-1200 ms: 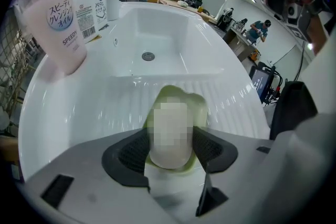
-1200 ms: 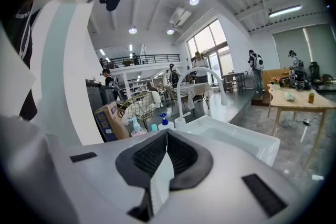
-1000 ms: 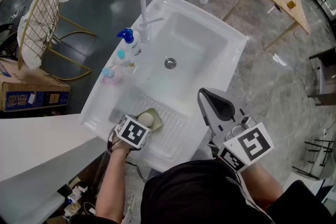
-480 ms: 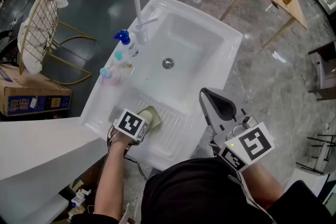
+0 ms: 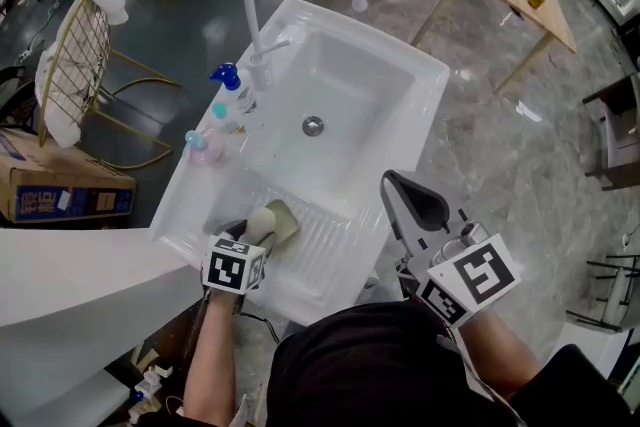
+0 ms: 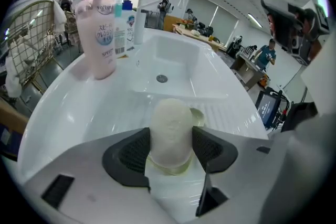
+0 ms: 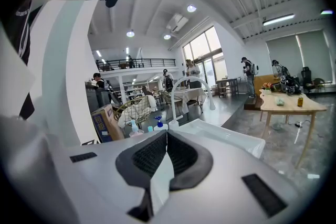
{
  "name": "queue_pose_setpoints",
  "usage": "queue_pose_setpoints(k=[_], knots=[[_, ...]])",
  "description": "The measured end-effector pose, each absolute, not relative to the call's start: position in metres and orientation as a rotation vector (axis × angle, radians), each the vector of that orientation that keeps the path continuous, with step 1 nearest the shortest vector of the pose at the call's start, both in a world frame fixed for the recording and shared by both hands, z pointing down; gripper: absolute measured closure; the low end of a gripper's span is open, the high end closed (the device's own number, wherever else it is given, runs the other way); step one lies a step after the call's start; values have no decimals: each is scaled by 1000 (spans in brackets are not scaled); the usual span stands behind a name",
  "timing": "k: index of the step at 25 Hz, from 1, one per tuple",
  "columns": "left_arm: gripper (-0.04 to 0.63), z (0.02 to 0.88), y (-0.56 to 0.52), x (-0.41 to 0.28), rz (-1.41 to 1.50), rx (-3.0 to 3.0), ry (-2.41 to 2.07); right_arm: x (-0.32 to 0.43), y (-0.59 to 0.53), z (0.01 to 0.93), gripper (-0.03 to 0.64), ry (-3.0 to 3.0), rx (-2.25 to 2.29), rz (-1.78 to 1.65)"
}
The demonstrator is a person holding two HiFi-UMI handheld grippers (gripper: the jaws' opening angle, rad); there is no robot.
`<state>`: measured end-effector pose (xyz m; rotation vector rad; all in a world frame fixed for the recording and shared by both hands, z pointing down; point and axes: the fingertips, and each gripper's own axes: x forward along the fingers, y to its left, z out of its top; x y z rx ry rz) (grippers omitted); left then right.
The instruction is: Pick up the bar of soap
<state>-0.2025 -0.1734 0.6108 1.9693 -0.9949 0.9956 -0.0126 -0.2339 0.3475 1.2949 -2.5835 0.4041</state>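
Clamped from both sides by the dark ribbed fingers (image 6: 131, 152) of the left gripper (image 5: 255, 233): pale cream oval bar of soap (image 6: 169, 131), standing on end over the ribbed drainboard of the white sink (image 5: 425, 75). Just behind it, a pale green dish (image 5: 287, 218); contact between them not clear. Pink pump bottle (image 6: 100, 34) well apart, on the sink's left rim. Right gripper (image 7: 164, 147) held off the sink's near edge, fingers pressed together, nothing between.
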Motion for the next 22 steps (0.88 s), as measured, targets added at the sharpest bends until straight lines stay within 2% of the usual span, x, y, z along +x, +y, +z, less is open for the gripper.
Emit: queue_pose_setpoints(k=[10, 22], knots=[[344, 554, -178, -193, 792, 2062, -1148, 6, -232, 336, 609, -2605, 1329, 373], [344, 428, -177, -170, 349, 2216, -1427, 26, -219, 325, 609, -2641, 1300, 334]])
